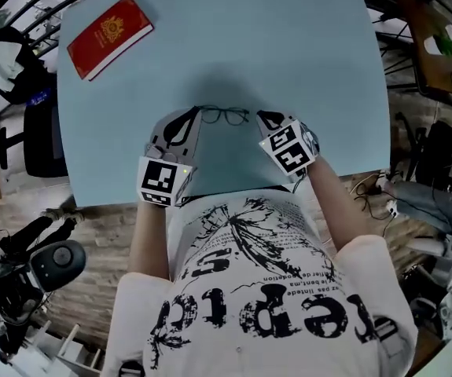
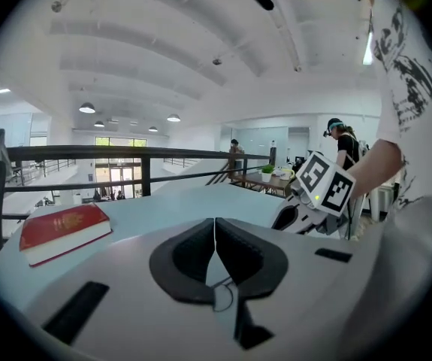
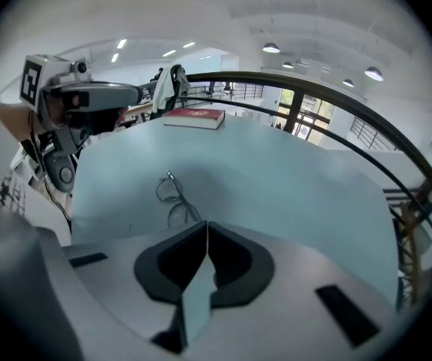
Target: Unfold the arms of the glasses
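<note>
The pale blue table [image 1: 288, 53] carries a red book [image 1: 109, 36] at its far left corner, well apart from the work; the left gripper [image 1: 192, 118] and right gripper [image 1: 263, 118] flank the middle, each with jaws closed on nothing, probably placed to take one side apiece; between them, lying flat on the table, are the thin-rimmed glasses [image 1: 224, 115], whose arms appear folded; nothing grips them yet.

The pale blue counter [image 1: 288, 69] looks smooth and matt. The thin dark-rimmed glasses [image 1: 224, 115] at centre look like fine metal wire. The red book [image 1: 109, 36], upper left, has a faintly glossy cover.
</note>
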Motion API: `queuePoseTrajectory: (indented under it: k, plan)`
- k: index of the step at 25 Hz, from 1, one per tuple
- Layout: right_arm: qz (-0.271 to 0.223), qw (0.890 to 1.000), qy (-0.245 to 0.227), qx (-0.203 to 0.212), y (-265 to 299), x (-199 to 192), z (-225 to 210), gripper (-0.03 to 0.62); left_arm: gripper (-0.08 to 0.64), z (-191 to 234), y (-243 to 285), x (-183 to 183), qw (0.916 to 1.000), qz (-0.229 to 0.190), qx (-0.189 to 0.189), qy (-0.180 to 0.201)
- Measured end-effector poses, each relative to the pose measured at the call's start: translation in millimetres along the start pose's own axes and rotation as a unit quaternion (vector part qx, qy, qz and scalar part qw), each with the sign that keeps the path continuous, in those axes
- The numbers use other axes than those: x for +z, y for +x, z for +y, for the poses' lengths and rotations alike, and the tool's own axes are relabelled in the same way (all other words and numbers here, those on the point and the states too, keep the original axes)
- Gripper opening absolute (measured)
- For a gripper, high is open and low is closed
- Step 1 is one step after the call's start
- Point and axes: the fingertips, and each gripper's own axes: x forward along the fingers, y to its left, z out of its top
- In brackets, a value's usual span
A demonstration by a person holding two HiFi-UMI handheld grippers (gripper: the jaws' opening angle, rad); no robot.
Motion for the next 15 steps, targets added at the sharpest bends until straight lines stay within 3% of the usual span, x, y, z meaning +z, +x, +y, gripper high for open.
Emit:
queuePoseTrajectory:
  k: [6, 15]
  plan:
    - [0.084, 0.988, -0.127, 0.030, 32.0, -14.8, 6.5, 0.083, 0.021, 3.9, 2.9, -33.0, 0.9991, 0.036, -0.021, -0.005]
    - [0.109, 0.956, -0.257, 0.093, 60.8, -18.8, 17.3, 0.082, 0.021, 3.5, 2.6, -59.2, 0.9976, 0.063, -0.027, -0.011]
